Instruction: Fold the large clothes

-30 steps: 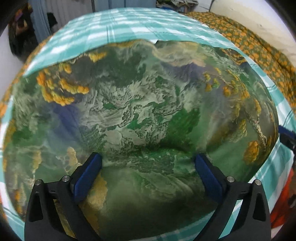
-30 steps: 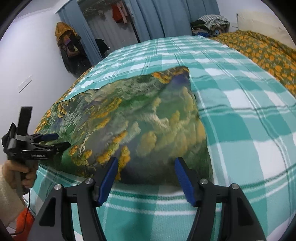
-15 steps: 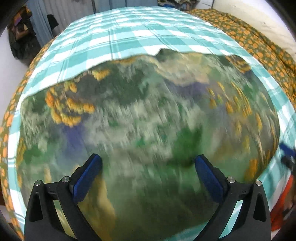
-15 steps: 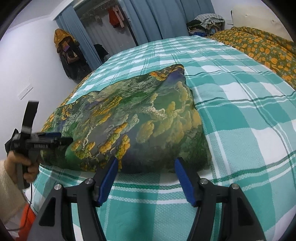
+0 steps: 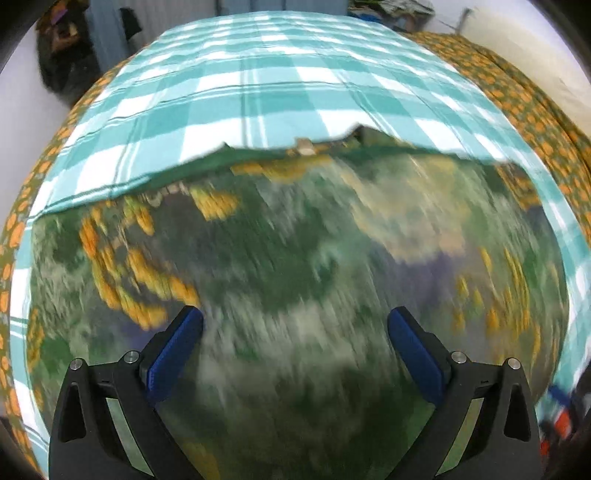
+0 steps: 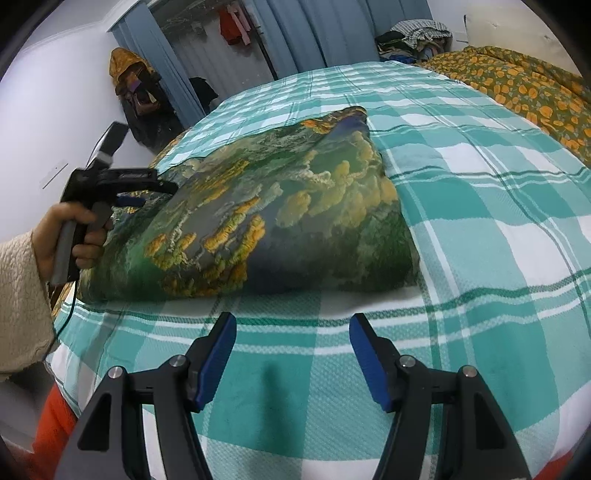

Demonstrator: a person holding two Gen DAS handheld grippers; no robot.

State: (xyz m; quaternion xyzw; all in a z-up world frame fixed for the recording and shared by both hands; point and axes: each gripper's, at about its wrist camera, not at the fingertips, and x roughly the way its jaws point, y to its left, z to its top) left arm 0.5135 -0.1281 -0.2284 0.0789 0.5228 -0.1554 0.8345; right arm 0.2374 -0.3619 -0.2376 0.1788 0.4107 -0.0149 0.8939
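at the far left of the right wrist view, a hand (image 6: 79, 236) in a cream fleece sleeve (image 6: 18, 302) grips the handle of the left claw (image 6: 147, 194), which hangs just over the left end of the folded cloth (image 6: 266, 218). in its own blurred view the left claw (image 5: 295, 343) has its blue pads (image 5: 173, 354) spread wide, with nothing pinched between them; the cloth fills the space below and beyond them, and whether the tips touch it cannot be told.

the folded cloth, printed in greens, greys and orange-yellow patches, lies on the bed (image 6: 480, 206), on the teal and white check cover, toward the bed's near left side. it is a thick, roughly rectangular bundle, its long near edge running along the bed's front, its far right corner peaked up.

right of that and nearer the camera, the right claw (image 6: 291, 354) stands open over bare check cover, just short of the cloth's near edge, its pads apart and holding nothing.

beyond the cloth, on the bed's far right side, an orange-flowered green blanket (image 6: 524, 85) lies bunched. behind the bed's head are blue curtains (image 6: 332, 33) and a pile of clothes (image 6: 417, 37).
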